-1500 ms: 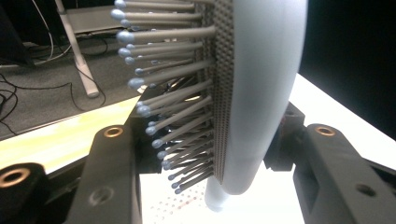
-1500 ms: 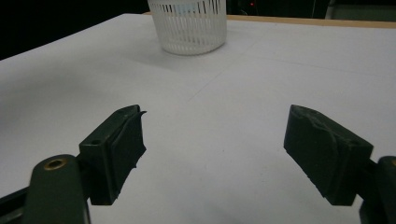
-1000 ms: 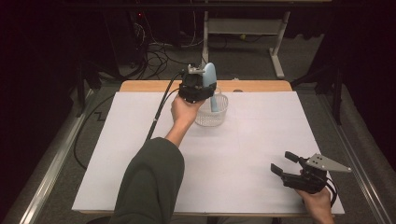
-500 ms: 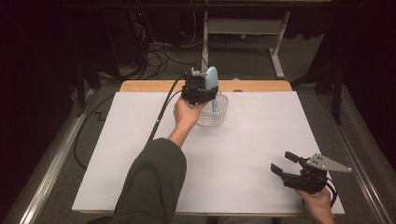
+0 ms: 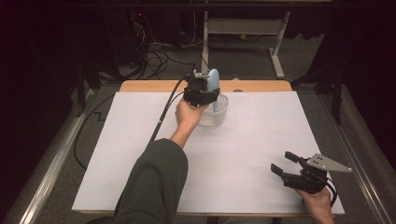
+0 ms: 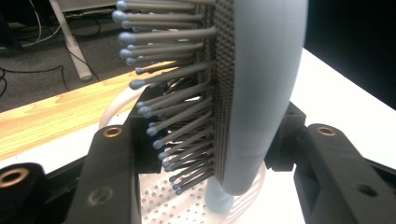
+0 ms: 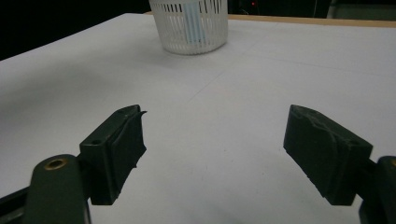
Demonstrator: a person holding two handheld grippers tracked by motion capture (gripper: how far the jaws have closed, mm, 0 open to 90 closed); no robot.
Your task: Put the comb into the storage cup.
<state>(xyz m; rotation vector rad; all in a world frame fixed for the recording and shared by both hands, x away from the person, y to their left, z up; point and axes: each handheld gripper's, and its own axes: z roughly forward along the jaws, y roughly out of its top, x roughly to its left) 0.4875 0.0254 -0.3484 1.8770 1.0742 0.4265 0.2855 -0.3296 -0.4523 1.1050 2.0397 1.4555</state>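
A pale blue hairbrush (image 5: 213, 84) stands upright with its handle down inside a white perforated basket (image 5: 218, 115) at the table's far middle. My left gripper (image 5: 201, 91) is shut on the brush head. In the left gripper view the brush (image 6: 261, 93) is clamped between the black jaws, bristles pointing left, its handle reaching the basket's floor (image 6: 173, 207). My right gripper (image 5: 285, 163) rests near the front right edge, open, nothing between its jaws. The right gripper view (image 7: 212, 154) looks across the white table at the basket (image 7: 191, 25), where the blue handle shows through the slats.
A white sheet (image 5: 140, 154) covers the table, with a wooden strip (image 5: 252, 86) along the far edge. A black cable (image 5: 161, 119) trails from the left gripper off the table's left. Desk legs and cables lie on the floor beyond.
The left gripper with the brush has shifted slightly lower and nearer over the basket. The right gripper has kept still.
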